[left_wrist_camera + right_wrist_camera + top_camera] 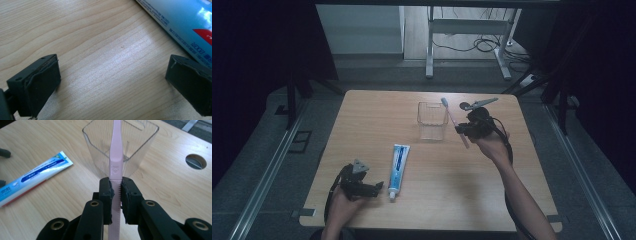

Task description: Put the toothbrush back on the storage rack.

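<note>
Wooden table (462,195) bears a clear cup (432,120) far-centre, toothpaste (398,170) still lying near-left beside the left gripper (377,189), jaws spread, while the right gripper (117,195) clamps a pink toothbrush (116,157) beside the cup, apparently not yet inside.

A pale pink toothbrush (116,157) is seen. The toothpaste tube (399,165) is coloured blue and white with red. Light wood grain is shown on the desk (362,120).
</note>
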`<state>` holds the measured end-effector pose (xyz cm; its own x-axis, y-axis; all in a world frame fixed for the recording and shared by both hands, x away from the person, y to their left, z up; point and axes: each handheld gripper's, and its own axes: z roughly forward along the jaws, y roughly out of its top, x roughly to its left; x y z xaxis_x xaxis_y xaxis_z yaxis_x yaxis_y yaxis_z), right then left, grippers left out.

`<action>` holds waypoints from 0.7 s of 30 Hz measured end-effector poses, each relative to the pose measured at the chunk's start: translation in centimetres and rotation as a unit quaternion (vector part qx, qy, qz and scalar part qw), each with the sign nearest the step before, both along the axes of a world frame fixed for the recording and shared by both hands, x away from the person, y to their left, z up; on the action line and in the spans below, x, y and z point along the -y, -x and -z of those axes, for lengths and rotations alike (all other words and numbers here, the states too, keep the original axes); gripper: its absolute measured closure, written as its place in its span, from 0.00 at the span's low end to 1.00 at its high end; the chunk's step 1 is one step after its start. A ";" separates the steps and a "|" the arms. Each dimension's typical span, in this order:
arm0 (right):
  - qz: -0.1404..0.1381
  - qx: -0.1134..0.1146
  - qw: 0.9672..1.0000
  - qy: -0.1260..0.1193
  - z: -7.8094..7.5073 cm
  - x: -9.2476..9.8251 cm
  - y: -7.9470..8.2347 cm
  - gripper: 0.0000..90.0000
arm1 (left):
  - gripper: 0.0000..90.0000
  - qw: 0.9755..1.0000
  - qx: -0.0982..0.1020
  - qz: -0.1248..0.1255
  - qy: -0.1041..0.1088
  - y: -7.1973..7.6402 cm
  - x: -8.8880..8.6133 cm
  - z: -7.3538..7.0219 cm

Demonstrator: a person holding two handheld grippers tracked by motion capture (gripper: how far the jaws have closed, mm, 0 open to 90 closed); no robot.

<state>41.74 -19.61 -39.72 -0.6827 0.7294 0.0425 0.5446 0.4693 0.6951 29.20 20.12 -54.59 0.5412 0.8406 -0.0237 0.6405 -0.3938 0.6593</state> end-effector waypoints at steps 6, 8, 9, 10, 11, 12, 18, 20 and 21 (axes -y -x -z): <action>0.002 0.012 1.000 -0.013 0.0 -0.8 -0.8 0.87 | 0.00 1.000 0.000 -0.001 0.000 0.0 0.0 0.0; 0.002 0.017 1.000 -0.018 -0.1 -1.0 -1.1 0.87 | 0.00 1.000 0.000 0.000 -0.001 0.0 0.0 0.0; 0.003 0.019 1.000 -0.019 -0.1 -1.1 -1.2 0.87 | 0.00 1.000 0.000 0.000 0.000 0.0 0.0 0.0; 0.003 0.024 0.999 -0.022 -0.2 -1.3 -1.5 0.87 | 0.00 1.000 0.000 0.000 -0.001 0.0 0.0 0.0; 0.003 0.024 0.999 -0.022 -0.2 -1.3 -1.5 0.87 | 0.00 1.000 0.000 0.000 -0.001 0.0 0.0 0.0; 0.003 0.025 0.999 -0.023 -0.2 -1.4 -1.6 0.87 | 0.00 1.000 0.000 0.000 0.000 0.0 0.0 0.0; 0.005 0.038 0.999 -0.032 -0.6 -2.1 -2.5 0.87 | 0.00 1.000 0.000 0.000 0.000 0.0 0.0 0.0; 0.006 0.043 0.998 -0.036 -0.7 -2.4 -2.9 0.87 | 0.00 1.000 0.000 0.000 0.000 0.0 0.0 0.0; 0.005 0.044 0.998 -0.037 -0.8 -2.5 -3.1 0.87 | 0.00 1.000 0.000 0.000 0.000 0.0 0.0 0.0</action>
